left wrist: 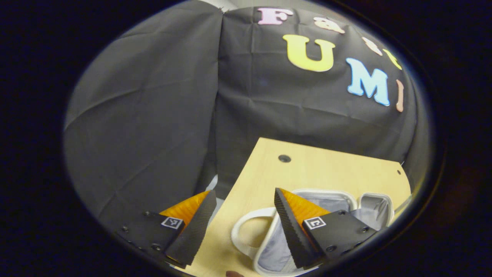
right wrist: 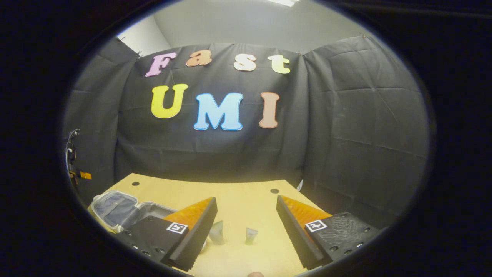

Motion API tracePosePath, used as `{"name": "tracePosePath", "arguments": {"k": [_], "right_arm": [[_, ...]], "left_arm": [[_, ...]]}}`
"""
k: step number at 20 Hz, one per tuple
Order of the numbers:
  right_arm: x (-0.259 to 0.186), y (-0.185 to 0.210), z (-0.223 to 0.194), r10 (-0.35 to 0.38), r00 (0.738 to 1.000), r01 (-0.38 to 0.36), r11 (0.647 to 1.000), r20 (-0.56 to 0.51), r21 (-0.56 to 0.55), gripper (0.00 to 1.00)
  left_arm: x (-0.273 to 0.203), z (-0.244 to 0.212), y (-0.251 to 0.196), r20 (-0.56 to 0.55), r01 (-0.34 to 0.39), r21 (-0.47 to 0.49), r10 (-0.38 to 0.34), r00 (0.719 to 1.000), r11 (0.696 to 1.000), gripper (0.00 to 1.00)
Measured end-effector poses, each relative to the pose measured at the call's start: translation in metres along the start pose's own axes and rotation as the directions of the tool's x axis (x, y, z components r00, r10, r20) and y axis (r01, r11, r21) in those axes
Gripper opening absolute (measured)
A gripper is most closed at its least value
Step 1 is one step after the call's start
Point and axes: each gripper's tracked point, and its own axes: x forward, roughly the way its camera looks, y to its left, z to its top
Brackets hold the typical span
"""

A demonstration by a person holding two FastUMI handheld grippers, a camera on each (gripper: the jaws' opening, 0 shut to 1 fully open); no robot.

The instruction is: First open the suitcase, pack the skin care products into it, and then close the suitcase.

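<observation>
Small white hard-shell suitcase (left wrist: 338,200) lay open on pale wooden table (left wrist: 326,169). L gripper (left wrist: 244,227) & R gripper (right wrist: 246,231) both had fingers spread wide, holding nothing. Two small translucent tubes (right wrist: 250,235) stood w/in R's gap.

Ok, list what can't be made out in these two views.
- Suitcase interior, left gripper view: partly covered by the left gripper finger; lower part cut off by the edge.
- Suitcase, right gripper view: near side hidden behind the right gripper.
- Two small tubes, right gripper view: too small to identify.
</observation>
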Motion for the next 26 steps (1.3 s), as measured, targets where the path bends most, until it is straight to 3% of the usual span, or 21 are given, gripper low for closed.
{"name": "tracePosePath", "arguments": {"k": [5,10,17,26], "right_arm": [[0.02,-0.029,-0.003,0.064,0.998,-0.064,0.998,0.028,0.015,0.94],[0.036,-0.05,-0.01,0.131,0.991,-0.131,0.991,0.039,-0.008,0.94],[0.049,-0.08,-0.022,0.164,0.987,-0.164,0.986,0.004,0.016,0.94],[0.056,-0.092,-0.036,0.247,0.968,-0.248,0.968,-0.031,-0.031,0.94]], "left_arm": [[-0.053,0.03,-0.112,0.158,0.075,0.018,-0.077,0.984,0.997,0.98],[-0.089,0.023,-0.248,0.235,0.188,0.089,-0.204,0.95,0.978,0.98],[-0.136,-0.014,-0.45,0.238,0.423,0.165,-0.452,0.859,0.891,0.98],[-0.16,-0.095,-0.619,0.182,0.565,0.185,-0.593,0.784,0.804,0.98]]}}
